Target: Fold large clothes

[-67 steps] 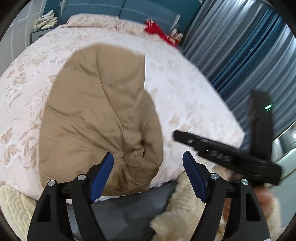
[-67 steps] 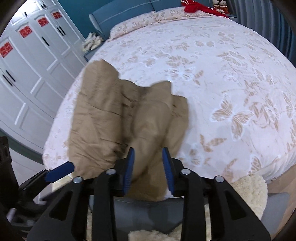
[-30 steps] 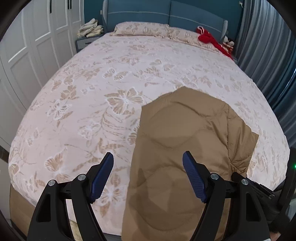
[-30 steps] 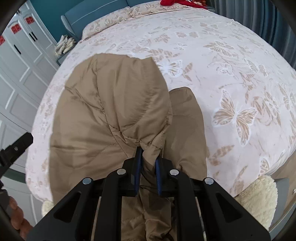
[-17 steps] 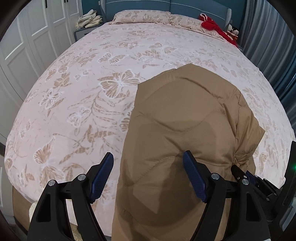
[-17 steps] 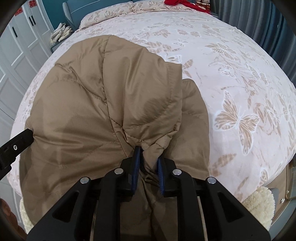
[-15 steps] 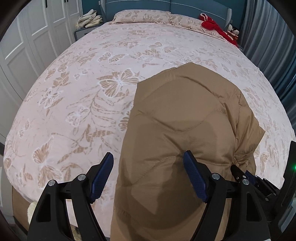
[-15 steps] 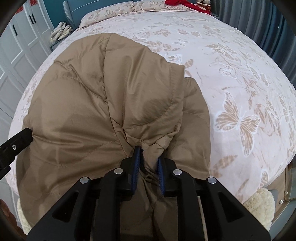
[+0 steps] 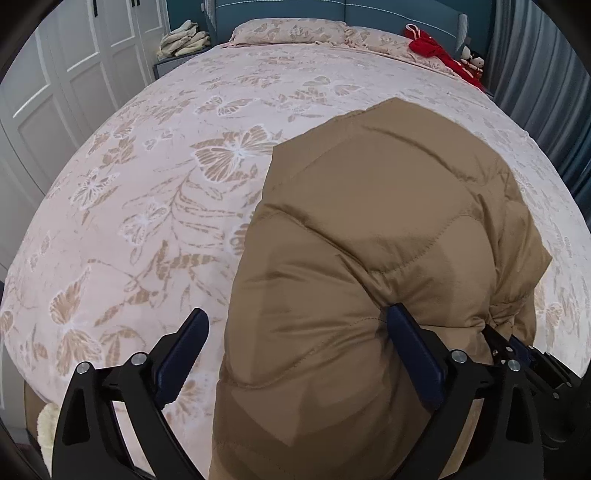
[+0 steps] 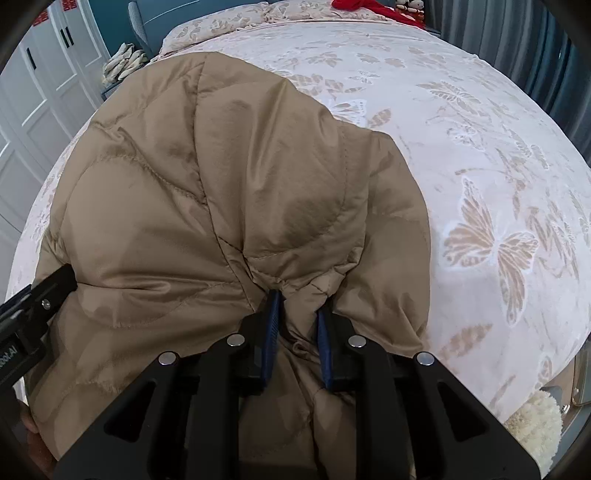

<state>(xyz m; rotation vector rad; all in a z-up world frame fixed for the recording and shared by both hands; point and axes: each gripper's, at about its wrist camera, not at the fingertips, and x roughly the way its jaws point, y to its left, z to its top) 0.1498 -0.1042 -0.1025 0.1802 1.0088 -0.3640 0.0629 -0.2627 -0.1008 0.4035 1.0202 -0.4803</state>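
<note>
Tan quilted jacket [image 9: 369, 229] at bed [image 9: 147, 192] edge, right gripper [image 10: 297, 314] pinching it

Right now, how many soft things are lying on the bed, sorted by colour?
Tan quilted puffer jacket: 1
Red garment by the pillows: 1
Floral beige pillows: 2, as far as visible
Total: 4

A tan quilted jacket [image 9: 369, 258] fills the frame from centre to five o'clock on the butterfly-print bedspread [image 9: 166, 184]. The left gripper [image 9: 295, 347] is opening — its right pad dents the fabric, its left over the bedspread. At four o'clock the right gripper [image 9: 506, 339] pinches a bunched fold.
</note>
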